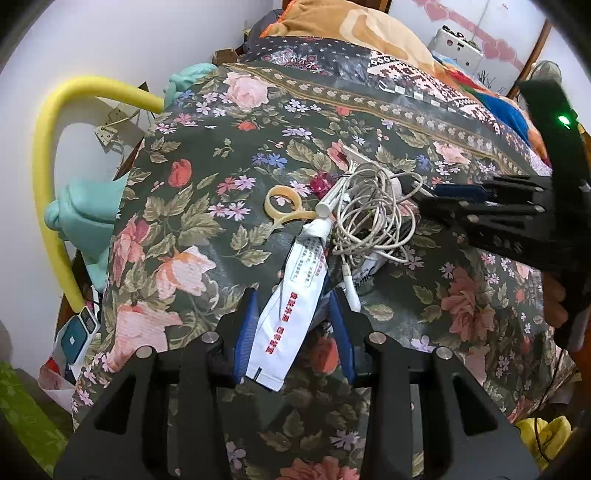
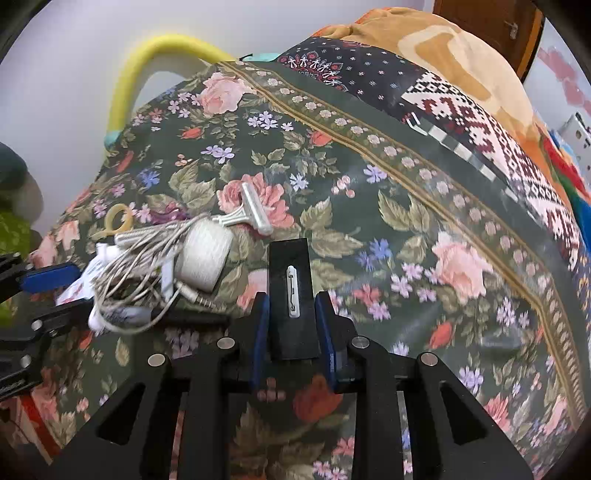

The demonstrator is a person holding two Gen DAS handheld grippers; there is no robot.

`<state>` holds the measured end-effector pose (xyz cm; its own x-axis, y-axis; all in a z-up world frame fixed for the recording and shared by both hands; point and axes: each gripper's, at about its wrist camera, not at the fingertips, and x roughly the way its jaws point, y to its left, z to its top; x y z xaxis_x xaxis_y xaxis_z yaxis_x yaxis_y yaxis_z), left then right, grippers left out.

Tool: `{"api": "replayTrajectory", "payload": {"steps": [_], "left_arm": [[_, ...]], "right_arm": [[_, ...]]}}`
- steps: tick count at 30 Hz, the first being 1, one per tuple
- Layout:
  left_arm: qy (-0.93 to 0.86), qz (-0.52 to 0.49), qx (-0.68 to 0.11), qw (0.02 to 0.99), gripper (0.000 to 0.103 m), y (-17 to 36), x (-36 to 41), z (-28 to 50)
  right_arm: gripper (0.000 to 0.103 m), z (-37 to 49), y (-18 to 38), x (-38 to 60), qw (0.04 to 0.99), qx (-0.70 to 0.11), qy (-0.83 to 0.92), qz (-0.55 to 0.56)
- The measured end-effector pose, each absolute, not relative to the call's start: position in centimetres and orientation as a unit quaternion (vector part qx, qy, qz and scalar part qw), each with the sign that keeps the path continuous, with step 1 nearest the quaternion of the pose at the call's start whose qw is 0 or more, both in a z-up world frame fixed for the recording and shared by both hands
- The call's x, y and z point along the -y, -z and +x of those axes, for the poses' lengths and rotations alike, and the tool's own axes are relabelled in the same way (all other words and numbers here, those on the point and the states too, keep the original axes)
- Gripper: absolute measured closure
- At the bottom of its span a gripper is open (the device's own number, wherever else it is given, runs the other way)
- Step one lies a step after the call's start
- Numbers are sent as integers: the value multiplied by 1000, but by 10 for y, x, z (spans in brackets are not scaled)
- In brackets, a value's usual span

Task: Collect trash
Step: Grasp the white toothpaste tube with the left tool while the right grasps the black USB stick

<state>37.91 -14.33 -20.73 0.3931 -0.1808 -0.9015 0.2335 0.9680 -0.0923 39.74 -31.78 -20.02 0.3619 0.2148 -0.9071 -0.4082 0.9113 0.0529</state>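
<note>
My left gripper (image 1: 293,317) is shut on a white squeezed tube with red print (image 1: 284,314), whose capped end lies among a pile on the floral bedcover (image 1: 207,177). The pile holds tangled white cables (image 1: 373,210), a yellow ring-handled tool (image 1: 282,206) and a white plastic razor (image 2: 251,214). My right gripper (image 2: 293,321) is shut on a black badge with a white pin clasp (image 2: 293,295), just right of a white cylinder (image 2: 205,256) in the pile. The right gripper also shows in the left wrist view (image 1: 480,206) beside the cables.
A yellow foam-covered hoop (image 1: 48,166) and teal cloth (image 1: 85,218) hang at the bed's left edge. A patterned dark blanket (image 2: 480,140) and an orange blanket (image 1: 362,29) lie at the far side. Boxes sit on the floor at the left (image 1: 77,332).
</note>
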Motion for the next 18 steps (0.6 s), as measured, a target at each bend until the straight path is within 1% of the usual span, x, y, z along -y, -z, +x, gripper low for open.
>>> {"api": "replayTrajectory", "payload": {"steps": [2, 4, 5, 6, 7, 8, 10, 14, 15, 16, 17, 18], "left_arm": [[124, 31, -535, 835, 65, 208, 148, 382], [123, 37, -533, 837, 65, 209, 151, 386], [120, 36, -531, 838, 65, 209, 152, 389], [119, 33, -530, 839, 65, 209, 151, 391], [116, 30, -529, 840, 66, 210, 151, 393], [111, 32, -528, 841, 69, 211, 151, 394], [105, 44, -522, 845, 72, 211, 153, 393], [99, 66, -514, 849, 77, 211, 155, 388], [98, 65, -515, 849, 78, 210, 154, 387], [96, 59, -517, 849, 81, 209, 152, 386], [96, 53, -519, 848, 81, 209, 150, 386], [94, 48, -520, 848, 81, 208, 148, 384]], "right_arm": [[79, 388, 198, 318, 820, -528, -193, -106], [74, 382, 196, 318, 818, -524, -206, -119], [69, 379, 197, 315, 815, -525, -213, -120], [57, 376, 197, 312, 813, -528, -218, -117], [50, 376, 198, 311, 813, -528, -219, -113], [49, 379, 199, 307, 816, -525, -212, -116], [50, 381, 204, 299, 824, -516, -191, -136], [50, 396, 210, 297, 834, -506, -184, -118], [55, 396, 210, 299, 837, -504, -181, -112], [65, 400, 211, 300, 839, -502, -176, -111], [69, 401, 210, 301, 840, -502, -175, -108], [79, 400, 207, 306, 841, -503, -174, -100]]}}
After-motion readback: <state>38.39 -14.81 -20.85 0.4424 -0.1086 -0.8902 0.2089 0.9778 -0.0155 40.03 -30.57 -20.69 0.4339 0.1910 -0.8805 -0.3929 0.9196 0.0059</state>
